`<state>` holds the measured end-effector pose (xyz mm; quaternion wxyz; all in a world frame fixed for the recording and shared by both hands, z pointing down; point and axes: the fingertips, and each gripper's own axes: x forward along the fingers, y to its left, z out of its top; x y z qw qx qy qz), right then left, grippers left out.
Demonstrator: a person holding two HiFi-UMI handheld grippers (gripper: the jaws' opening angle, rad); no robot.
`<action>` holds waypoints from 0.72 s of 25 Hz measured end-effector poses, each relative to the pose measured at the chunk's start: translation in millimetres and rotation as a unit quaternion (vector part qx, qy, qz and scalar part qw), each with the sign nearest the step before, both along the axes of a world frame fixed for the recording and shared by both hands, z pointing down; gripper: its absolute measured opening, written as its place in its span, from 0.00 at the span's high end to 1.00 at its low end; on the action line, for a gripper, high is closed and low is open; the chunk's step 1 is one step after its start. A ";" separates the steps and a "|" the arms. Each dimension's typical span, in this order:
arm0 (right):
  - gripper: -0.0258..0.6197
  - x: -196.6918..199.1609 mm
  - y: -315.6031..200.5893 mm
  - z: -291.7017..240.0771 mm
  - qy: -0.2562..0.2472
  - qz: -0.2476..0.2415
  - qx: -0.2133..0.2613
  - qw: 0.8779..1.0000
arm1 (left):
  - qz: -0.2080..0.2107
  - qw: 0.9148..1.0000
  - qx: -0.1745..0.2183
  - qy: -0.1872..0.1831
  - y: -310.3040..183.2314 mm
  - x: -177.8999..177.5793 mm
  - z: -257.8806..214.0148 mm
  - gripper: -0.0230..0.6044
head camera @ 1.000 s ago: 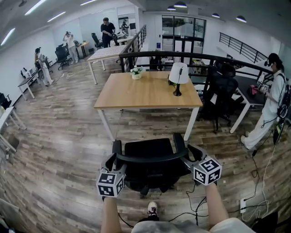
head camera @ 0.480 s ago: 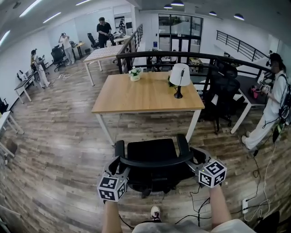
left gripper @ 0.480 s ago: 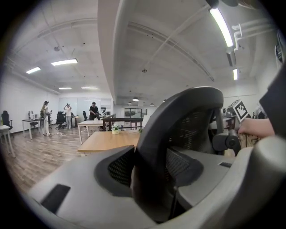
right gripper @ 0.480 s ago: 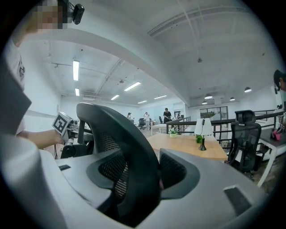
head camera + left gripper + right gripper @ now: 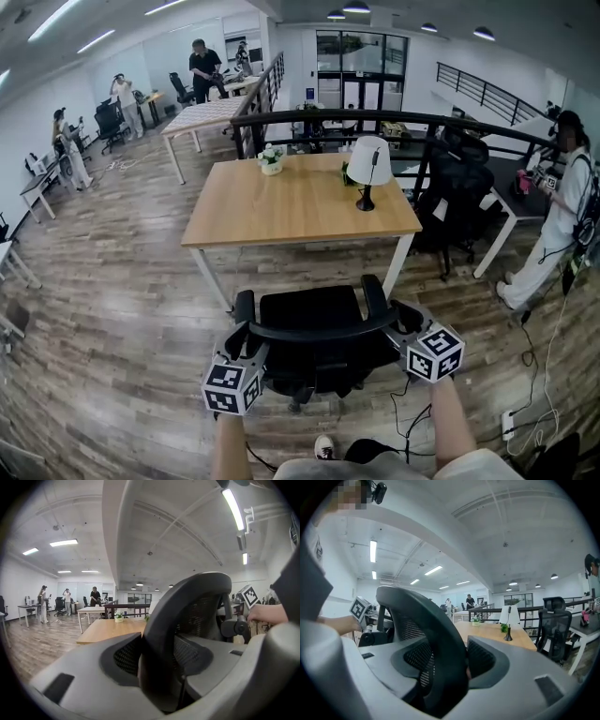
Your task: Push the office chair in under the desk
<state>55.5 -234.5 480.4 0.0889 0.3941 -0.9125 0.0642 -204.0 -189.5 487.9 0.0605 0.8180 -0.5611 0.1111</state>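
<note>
A black office chair [image 5: 309, 311] stands on the wood floor just in front of the light wooden desk [image 5: 300, 202], its seat facing the desk's front edge. My left gripper [image 5: 246, 341] is shut on the left end of the chair's curved back rim [image 5: 187, 602], which fills the gap between the jaws of the left gripper [image 5: 157, 663]. My right gripper [image 5: 398, 325] is shut on the right end of the same rim [image 5: 426, 616]; in the right gripper view the right gripper [image 5: 450, 667] has its jaws round the mesh frame.
A white lamp [image 5: 368, 161] and a small potted plant [image 5: 271, 159] stand on the desk. Another black chair [image 5: 459, 187] and a person [image 5: 561, 220] are at the right. Cables [image 5: 412, 417] lie on the floor near my right side. A railing [image 5: 375, 117] runs behind the desk.
The chair has rolled forward with both grippers on its back, and the gap between its seat and the desk's front edge has shrunk. Both grippers' jaws have closed on the rim.
</note>
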 end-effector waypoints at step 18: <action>0.59 -27.8 -107.7 -2.9 -0.018 0.004 0.018 1.000 | -0.007 1.000 0.009 0.004 -111.5 -28.8 -1.7 0.59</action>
